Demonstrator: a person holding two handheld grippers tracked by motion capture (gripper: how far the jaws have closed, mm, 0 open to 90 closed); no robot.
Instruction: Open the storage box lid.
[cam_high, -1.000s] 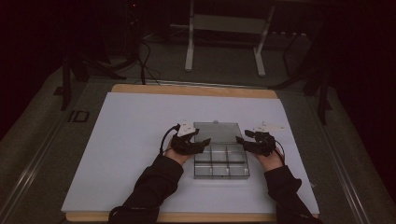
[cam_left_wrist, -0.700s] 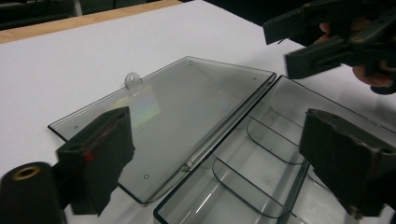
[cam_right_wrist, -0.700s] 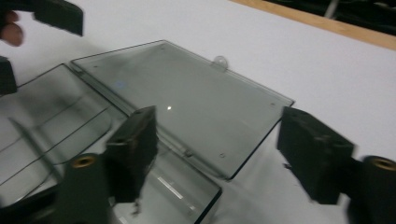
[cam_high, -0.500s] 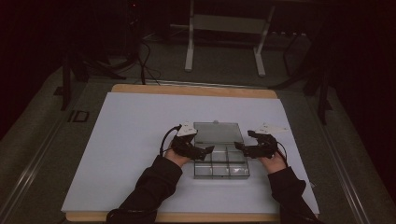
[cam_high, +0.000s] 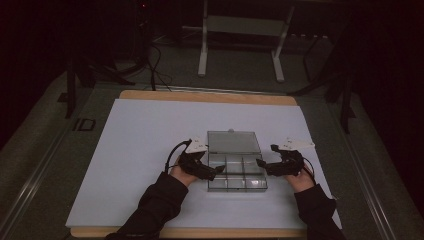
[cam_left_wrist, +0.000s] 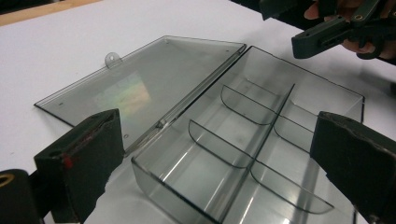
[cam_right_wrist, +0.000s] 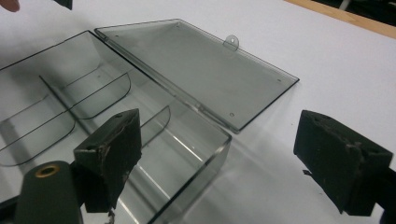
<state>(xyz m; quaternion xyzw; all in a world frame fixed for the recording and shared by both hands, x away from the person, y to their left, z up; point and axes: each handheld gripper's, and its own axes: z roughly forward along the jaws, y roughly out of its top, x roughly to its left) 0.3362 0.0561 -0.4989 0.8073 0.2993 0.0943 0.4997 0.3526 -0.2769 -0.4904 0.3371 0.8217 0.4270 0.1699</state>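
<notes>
Clear plastic organizer box (cam_high: 237, 173) sits on the white tabletop (cam_high: 140, 150), a bit toward the person's side of the middle, lid (cam_high: 233, 142) swung fully open and lying flat on the far side, still hinged to the box. Small hang tab (cam_left_wrist: 112, 59) sticks out of the lid's far edge. Inside the box, clear dividers (cam_left_wrist: 243, 140) split it into compartments, looks like six, all bare as far as the glare lets me tell. Left gripper (cam_high: 212, 172) at the box's left end, jaws wide apart, having just been opening; in the left gripper view the near left corner of the box lies between the two black pads (cam_left_wrist: 81, 158), pads not pressing on it. Right gripper (cam_high: 262, 164) at the box's right end, jaws also wide apart and just been opening; in the right gripper view one pad (cam_right_wrist: 112, 149) hangs over the box's end wall, the other over bare tabletop just beside the box, no contact seen. Each gripper is held by a hand in a dark sleeve (cam_high: 155, 205) coming in from the near edge. Wooden board edge (cam_high: 210, 95) shows beyond the white sheet. Background dark, metal stand legs (cam_high: 202, 50) on the floor behind.
</notes>
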